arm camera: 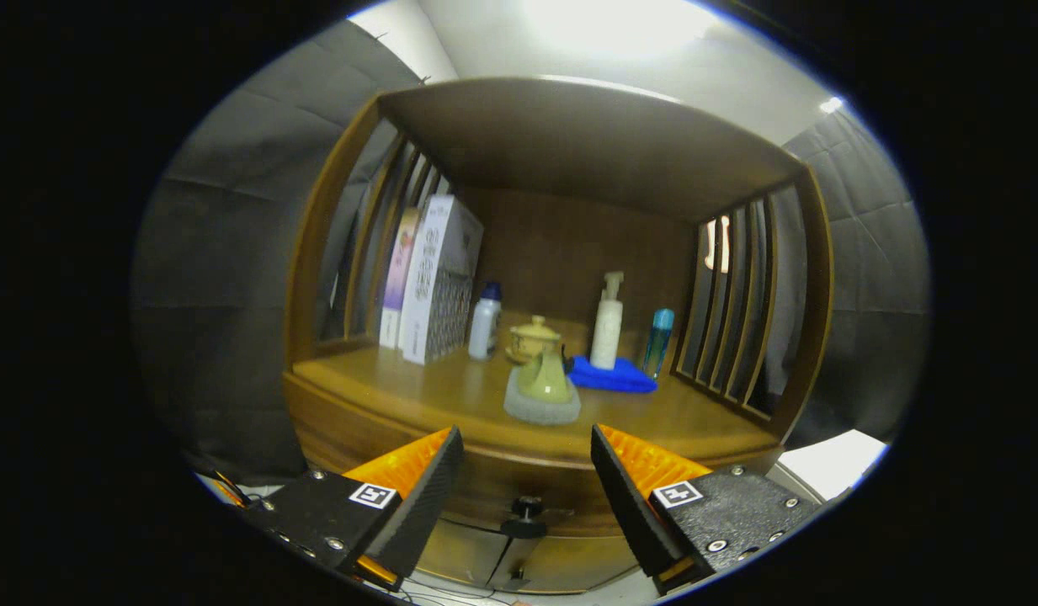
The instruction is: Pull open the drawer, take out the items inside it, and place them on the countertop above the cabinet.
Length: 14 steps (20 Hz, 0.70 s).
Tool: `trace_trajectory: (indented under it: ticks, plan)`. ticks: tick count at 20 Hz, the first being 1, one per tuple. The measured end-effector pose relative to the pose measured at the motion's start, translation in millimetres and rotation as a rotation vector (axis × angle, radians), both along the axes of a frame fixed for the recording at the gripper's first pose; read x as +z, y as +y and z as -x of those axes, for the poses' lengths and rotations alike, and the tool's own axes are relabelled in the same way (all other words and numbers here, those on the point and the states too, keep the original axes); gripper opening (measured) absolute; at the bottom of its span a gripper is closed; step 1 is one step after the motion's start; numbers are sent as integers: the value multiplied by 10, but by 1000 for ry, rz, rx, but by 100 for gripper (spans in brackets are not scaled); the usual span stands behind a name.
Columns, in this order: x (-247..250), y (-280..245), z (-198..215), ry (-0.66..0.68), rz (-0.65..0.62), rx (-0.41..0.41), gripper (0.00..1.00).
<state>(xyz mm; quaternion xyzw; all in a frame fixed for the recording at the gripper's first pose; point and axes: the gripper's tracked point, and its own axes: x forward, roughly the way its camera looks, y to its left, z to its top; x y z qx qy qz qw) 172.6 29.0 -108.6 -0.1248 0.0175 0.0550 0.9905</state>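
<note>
Gripper [527,471] spread wide and empty in front of the closed drawer [519,492].

The drawer's front runs crosswise just beyond the fingertips, its dark knob [525,507] pointing back at the tool between the fingers. Its contents are hidden. Above and ahead on the countertop [384,379] stand boxes [434,278], bottles [607,324], a blue cloth [613,376], a lidded cup [534,338] and a small teapot [545,377] on a grey pad [542,406], details hard to make out.

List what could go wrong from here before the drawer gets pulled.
1. The gripper is open with the drawer knob between and just beyond its fingers; closing off-centre could slip off the small knob.
2. The countertop already holds a teapot on a grey pad, a blue cloth and bottles, so a jerky pull could topple them.
</note>
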Motion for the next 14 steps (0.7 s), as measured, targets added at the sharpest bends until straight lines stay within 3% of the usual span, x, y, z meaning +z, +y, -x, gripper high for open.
trace_trajectory:
  ticks: [6, 10, 14]
  plan:
    - [1076, 63, 900, -67, -159, 46, 95]
    - [1330, 174, 1620, -97, -206, 89, 94]
    - [1341, 218, 2001, -100, -220, 68, 94]
